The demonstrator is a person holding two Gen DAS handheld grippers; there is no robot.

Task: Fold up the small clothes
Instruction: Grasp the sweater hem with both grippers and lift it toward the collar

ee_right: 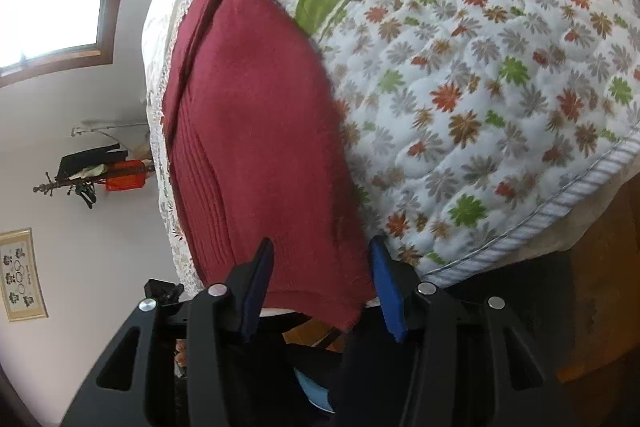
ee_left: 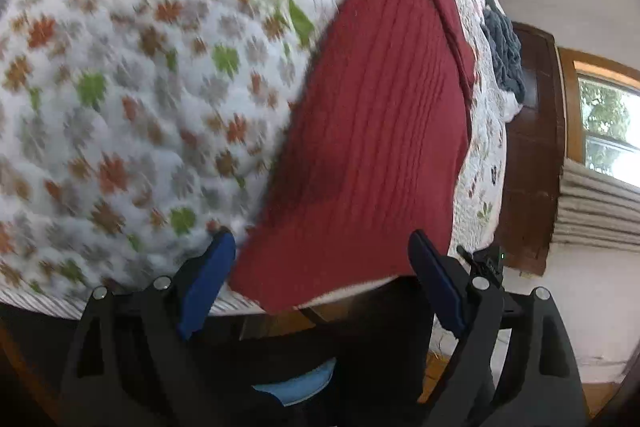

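**Fig. — Both grippers open at the near hem of a garment spread for folding**

Bedroom setting: a quilted floral bedspread [ee_left: 132,99] serves as the work surface, its soft, broad top suiting a garment laid flat; the red ribbed garment [ee_left: 372,131] lies spread along the bed's edge, near hem drooping slightly over the side, probably so that the tools can reach under it; a fold or flap runs along its far side. Left wrist view: the left gripper [ee_left: 322,267] has its jaws set wide apart, bracketing the near hem, one blue pad [ee_left: 208,283] beside the corner and the other at the opposite side; nothing is pinched. At the far right of this view a dark blue-grey cloth [ee_left: 505,51] lies heaped on the bed, well apart from the garment, with a window [ee_left: 608,131] beyond. Right wrist view: the right gripper [ee_right: 322,279] is likewise spread, its pads straddling the other near corner of the garment without closing on it; a coat stand [ee_right: 96,173] occupies the background. Judged stage: both tools poised on the hem, ready to grip and carry it away.
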